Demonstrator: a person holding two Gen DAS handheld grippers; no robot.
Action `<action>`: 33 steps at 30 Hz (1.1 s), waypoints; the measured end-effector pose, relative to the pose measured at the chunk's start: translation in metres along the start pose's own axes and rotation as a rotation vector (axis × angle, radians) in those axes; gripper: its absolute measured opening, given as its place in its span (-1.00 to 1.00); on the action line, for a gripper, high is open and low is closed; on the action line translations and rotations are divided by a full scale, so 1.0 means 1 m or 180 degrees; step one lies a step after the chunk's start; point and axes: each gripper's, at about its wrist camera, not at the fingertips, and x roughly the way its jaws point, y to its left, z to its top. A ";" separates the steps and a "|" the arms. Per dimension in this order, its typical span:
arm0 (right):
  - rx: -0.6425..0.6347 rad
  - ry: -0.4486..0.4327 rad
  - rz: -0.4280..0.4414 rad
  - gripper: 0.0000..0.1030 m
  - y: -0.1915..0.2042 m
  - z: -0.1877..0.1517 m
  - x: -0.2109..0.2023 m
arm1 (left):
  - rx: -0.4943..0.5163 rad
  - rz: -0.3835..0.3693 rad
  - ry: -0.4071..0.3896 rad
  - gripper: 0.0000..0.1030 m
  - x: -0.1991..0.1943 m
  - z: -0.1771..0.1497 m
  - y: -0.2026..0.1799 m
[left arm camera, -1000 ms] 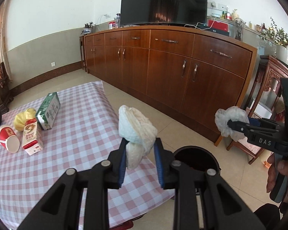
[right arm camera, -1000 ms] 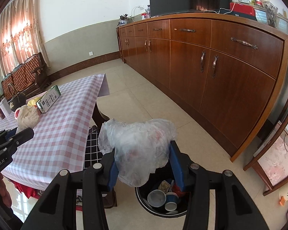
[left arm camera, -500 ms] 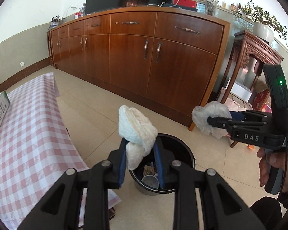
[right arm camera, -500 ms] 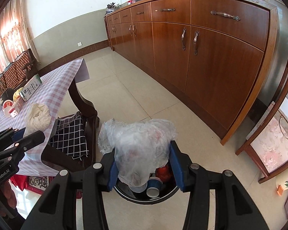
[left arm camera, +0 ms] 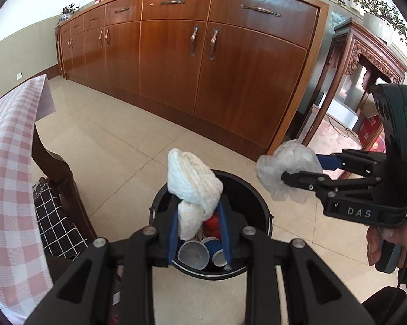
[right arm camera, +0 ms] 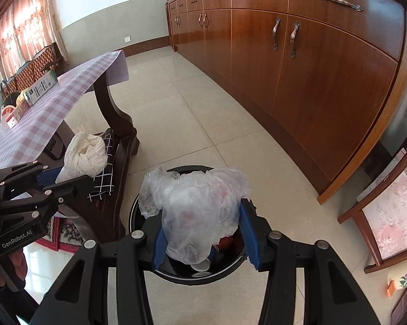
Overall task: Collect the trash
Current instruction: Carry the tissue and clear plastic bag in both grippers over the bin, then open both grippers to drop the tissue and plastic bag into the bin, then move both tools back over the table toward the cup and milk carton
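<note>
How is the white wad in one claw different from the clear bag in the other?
The white paper wad is opaque and twisted tight; the clear plastic bag is see-through and puffy. The wad sits in the left claw, the bulkier bag in the right claw. Both are gripped above the black bin.

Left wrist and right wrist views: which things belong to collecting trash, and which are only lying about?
Job:
- white paper wad, in left gripper
- crumpled plastic bag, in right gripper
- black bin

Lying about:
- wooden sideboard
- checked chair cushion
- carved side table
</note>
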 end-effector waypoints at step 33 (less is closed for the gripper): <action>0.0662 0.0057 -0.0401 1.00 -0.055 -0.025 0.030 | -0.0053 0.0310 0.0253 0.98 0.028 -0.007 -0.018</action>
